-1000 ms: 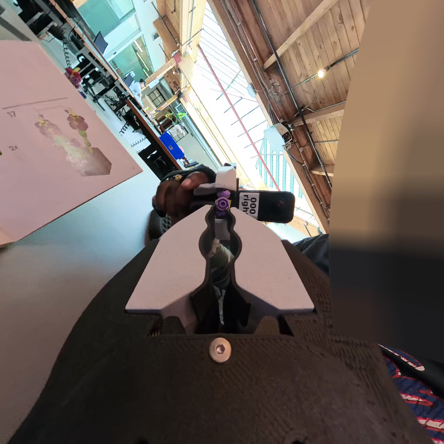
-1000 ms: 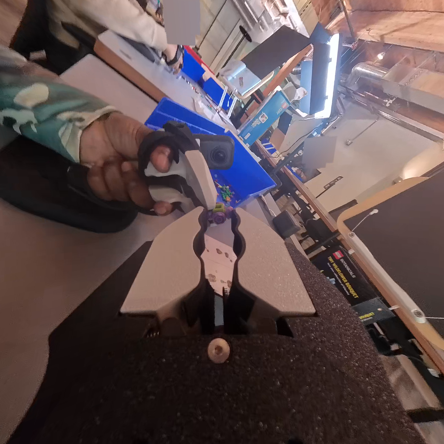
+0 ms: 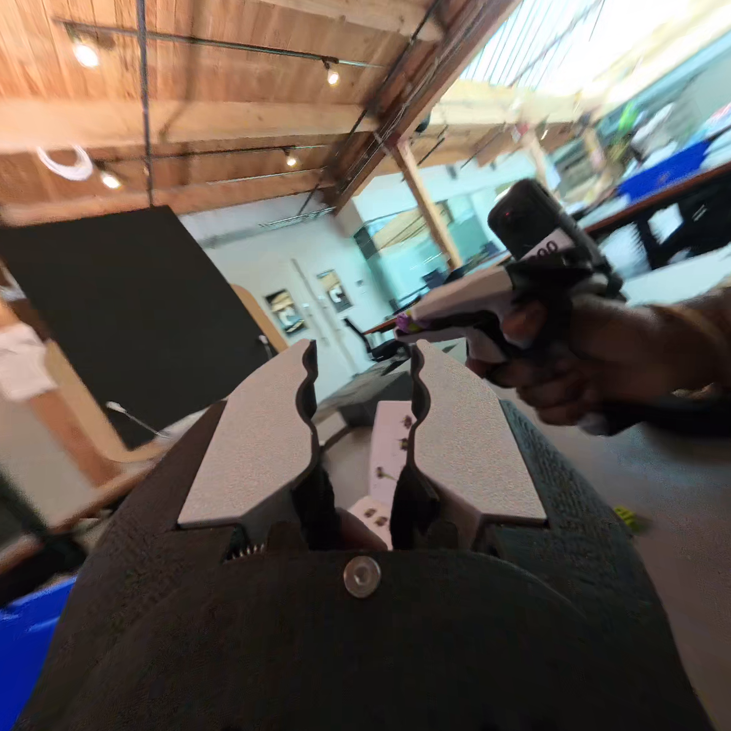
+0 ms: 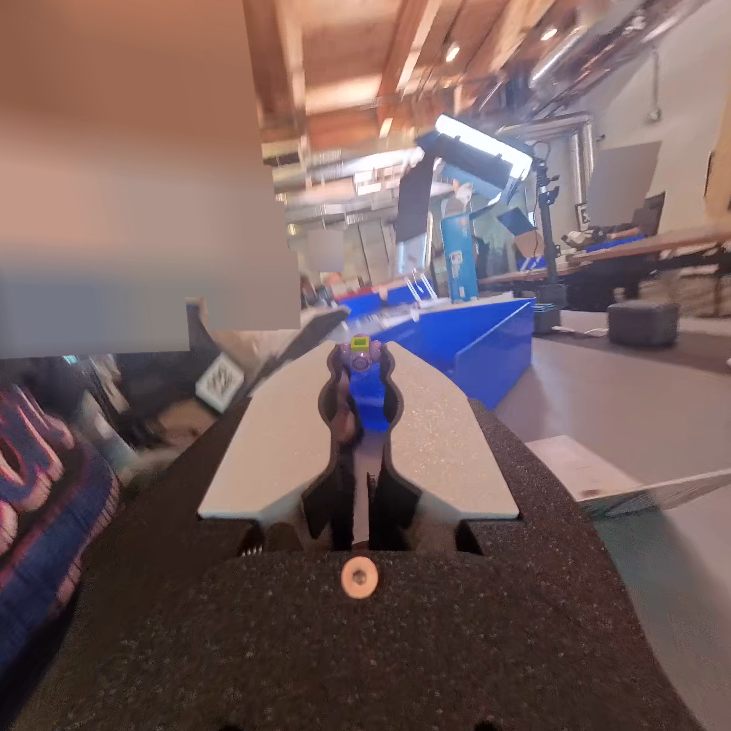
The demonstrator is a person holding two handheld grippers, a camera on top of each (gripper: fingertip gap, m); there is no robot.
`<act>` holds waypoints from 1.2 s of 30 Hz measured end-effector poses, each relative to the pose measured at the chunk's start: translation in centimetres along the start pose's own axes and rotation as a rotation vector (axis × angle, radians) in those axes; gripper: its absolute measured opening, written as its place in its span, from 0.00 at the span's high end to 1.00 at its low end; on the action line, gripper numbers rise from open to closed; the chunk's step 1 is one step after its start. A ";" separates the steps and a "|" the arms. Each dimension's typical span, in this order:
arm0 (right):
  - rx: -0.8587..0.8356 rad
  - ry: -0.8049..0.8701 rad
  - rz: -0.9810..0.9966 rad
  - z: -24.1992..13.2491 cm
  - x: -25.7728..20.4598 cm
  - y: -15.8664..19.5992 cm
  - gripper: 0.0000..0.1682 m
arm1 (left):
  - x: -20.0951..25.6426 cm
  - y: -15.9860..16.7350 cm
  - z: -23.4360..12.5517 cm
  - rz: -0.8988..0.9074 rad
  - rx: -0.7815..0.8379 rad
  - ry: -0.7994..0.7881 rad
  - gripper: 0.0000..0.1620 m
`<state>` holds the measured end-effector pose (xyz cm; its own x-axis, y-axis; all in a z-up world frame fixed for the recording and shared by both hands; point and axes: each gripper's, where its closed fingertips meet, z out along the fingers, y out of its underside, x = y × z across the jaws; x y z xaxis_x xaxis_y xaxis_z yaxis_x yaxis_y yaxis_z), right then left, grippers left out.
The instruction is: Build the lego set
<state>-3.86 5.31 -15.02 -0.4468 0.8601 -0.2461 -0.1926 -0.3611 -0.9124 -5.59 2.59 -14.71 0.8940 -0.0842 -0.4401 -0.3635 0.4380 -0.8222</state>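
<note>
Between the right gripper's (image 4: 359, 354) fingertips sits the small flower piece (image 4: 359, 356): purple petals w/ a lime-green block on top, pinched at the very tip, held up off the worktop (image 4: 593, 395). Long axis can't be told; piece is tiny and blurred.

Left gripper (image 3: 362, 348) has its fingers spread, nothing between them. From the left wrist view, the right gripper (image 3: 409, 328) comes in from the right side w/ the piece (image 3: 405, 322) just beyond and slightly to the right of the left fingertips, near but not touching. So the piece lies ahead-right of the empty fingers; right hand (image 3: 585, 356) is the one carrying it.

Judgement: next move prob. needs a second part, since the left holds none.

View differences: left wrist view shows both tools' relative pose, the instruction sheet (image 3: 389, 447) lying on the worktop behind its fingers, and a loose lime bit (image 3: 625, 516) on the worktop at right. Right wrist view shows the pinch itself close up, plus the blue bin (image 4: 474, 348) straight ahead, which the left view lacks.
</note>
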 end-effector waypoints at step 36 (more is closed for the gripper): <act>0.317 -0.236 0.888 -0.7 2.4 -1.7 0.77 | 2.0 1.1 5.6 -0.045 -0.162 0.123 0.89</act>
<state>-4.01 8.29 -14.25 -0.7004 0.1452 -0.6988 0.0883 -0.9539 -0.2867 -2.74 7.89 -14.44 0.8751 -0.2140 -0.4340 -0.3699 0.2825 -0.8851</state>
